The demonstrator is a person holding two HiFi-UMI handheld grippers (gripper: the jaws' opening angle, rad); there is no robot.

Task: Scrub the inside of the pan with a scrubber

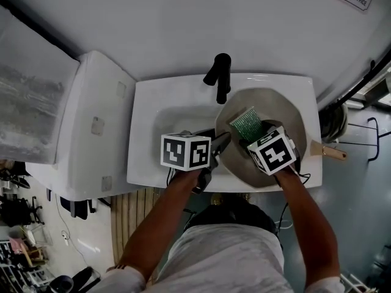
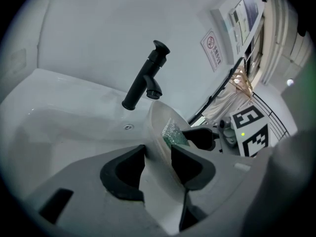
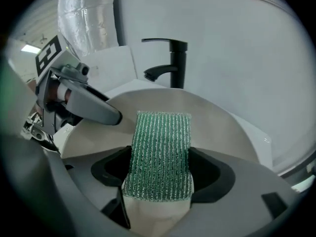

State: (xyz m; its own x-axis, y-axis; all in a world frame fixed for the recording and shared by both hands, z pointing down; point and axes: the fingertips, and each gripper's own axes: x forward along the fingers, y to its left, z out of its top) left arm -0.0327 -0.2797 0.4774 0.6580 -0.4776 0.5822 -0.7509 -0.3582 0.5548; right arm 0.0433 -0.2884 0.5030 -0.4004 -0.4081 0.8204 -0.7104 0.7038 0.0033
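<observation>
A beige pan (image 1: 278, 112) sits tilted in the right part of the white sink (image 1: 165, 118), its wooden handle (image 1: 330, 152) sticking out to the right. My left gripper (image 1: 217, 146) is shut on the pan's left rim; in the left gripper view the pan wall (image 2: 158, 132) fills the gap between the jaws of that gripper (image 2: 158, 162). My right gripper (image 1: 252, 136) is shut on a green scrubber (image 1: 247, 122), which lies flat against the inside of the pan. In the right gripper view the scrubber (image 3: 160, 152) stands up between the jaws over the pan (image 3: 217, 127).
A black faucet (image 1: 221, 77) rises just behind the pan's far rim. A white cabinet (image 1: 91, 121) adjoins the sink on the left. The white wall stands close behind. A black wire rack (image 1: 366, 139) is at the right.
</observation>
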